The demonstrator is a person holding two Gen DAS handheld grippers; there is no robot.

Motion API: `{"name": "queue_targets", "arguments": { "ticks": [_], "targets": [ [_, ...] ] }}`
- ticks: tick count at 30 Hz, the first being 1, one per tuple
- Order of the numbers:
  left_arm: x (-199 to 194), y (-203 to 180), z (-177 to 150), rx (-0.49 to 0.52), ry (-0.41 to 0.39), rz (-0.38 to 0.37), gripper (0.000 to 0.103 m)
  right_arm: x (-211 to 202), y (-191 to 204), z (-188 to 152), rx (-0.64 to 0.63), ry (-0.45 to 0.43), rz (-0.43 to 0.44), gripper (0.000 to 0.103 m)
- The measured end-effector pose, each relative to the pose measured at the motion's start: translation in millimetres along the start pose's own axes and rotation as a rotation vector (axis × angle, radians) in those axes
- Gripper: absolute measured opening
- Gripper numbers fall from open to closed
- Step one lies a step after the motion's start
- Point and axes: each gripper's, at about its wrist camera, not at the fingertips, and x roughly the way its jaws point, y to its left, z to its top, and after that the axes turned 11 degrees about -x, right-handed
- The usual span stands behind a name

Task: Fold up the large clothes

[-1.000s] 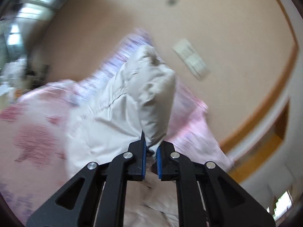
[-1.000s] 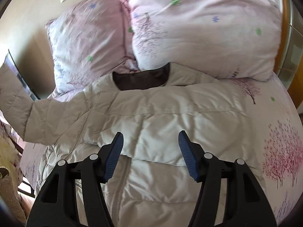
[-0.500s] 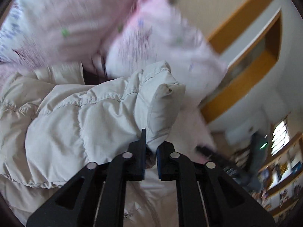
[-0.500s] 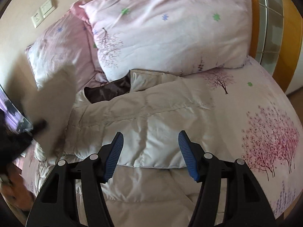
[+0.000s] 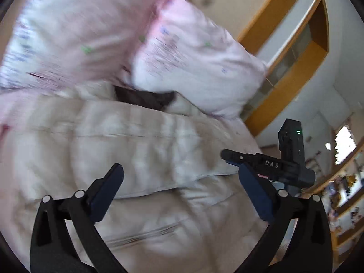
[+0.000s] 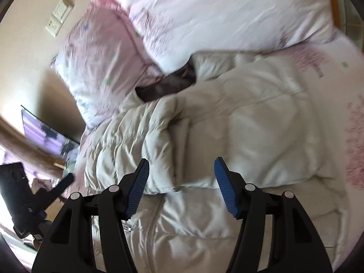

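Note:
A cream puffer jacket (image 5: 141,150) lies front up on the bed, its dark brown collar lining (image 5: 145,99) by the pillows. Both sleeves lie folded across the chest; the left sleeve (image 6: 136,145) shows beside the other in the right wrist view. My left gripper (image 5: 179,182) is open and empty above the jacket's chest. My right gripper (image 6: 180,182) is open and empty above the folded sleeves; it also shows in the left wrist view (image 5: 229,155). The jacket also shows in the right wrist view (image 6: 250,136), zipper (image 6: 150,234) running down.
Two pink flowered pillows (image 5: 193,61) (image 6: 109,52) stand at the head of the bed. The pink flowered sheet (image 6: 355,136) lies to the right. A wooden window frame (image 5: 295,68) is at the far right. A wall socket (image 6: 59,16) is at the upper left.
My left gripper has let go of the sleeve and opened; the sleeve now lies across the chest. My right gripper stayed open and shifted over the jacket.

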Motion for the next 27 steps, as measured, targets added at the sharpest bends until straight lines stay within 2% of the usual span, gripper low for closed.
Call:
{"name": "queue_targets", "arguments": {
  "ticks": [4,5,6,7,9,11,13,15,17,19,22,24,25,27],
  "targets": [
    [-50,43,-9,-0.016,-0.091,0.133,0.101,30,7,-1,0.003,0.07,0.026,0.053],
    [-64,57,-14,-0.036,-0.111,0.193,0.101,35,8,-2,0.006,0.081,0.035,0.046],
    [-71,68,-15,-0.053,-0.121,0.233,0.101,42,10,-2,0.009,0.095,0.05,0.034],
    [-82,83,-18,-0.075,-0.14,0.274,0.101,48,11,-3,0.015,0.107,0.061,0.027],
    [-96,102,-23,-0.095,-0.19,0.325,0.101,48,15,-3,0.005,0.082,0.052,0.013],
    [-110,119,-29,-0.099,-0.241,0.361,0.101,33,19,-1,-0.018,0.005,0.048,0.011],
    [-119,132,-34,-0.101,-0.253,0.392,0.101,13,18,1,-0.013,-0.079,0.036,0.01],
    [-123,146,-36,-0.121,-0.238,0.42,0.101,4,13,0,0.009,-0.108,0.009,0.01],
    [-123,160,-37,-0.166,-0.207,0.426,0.101,8,5,-4,0.031,-0.085,-0.044,0.009],
    [-121,172,-38,-0.225,-0.174,0.425,0.101,24,-5,-11,0.064,-0.021,-0.114,0.007],
    [-119,182,-45,-0.263,-0.145,0.436,0.101,39,-12,-15,0.081,0.033,-0.145,0.008],
    [-117,184,-50,-0.268,-0.118,0.454,0.101,36,-12,-14,0.072,0.033,-0.157,0.009],
    [-118,186,-54,-0.268,-0.109,0.455,0.101,32,-10,-13,0.069,0.03,-0.154,0.01],
    [-123,187,-61,-0.255,-0.139,0.44,0.101,15,-9,-16,0.056,0.006,-0.144,0.031]
  ]
}}
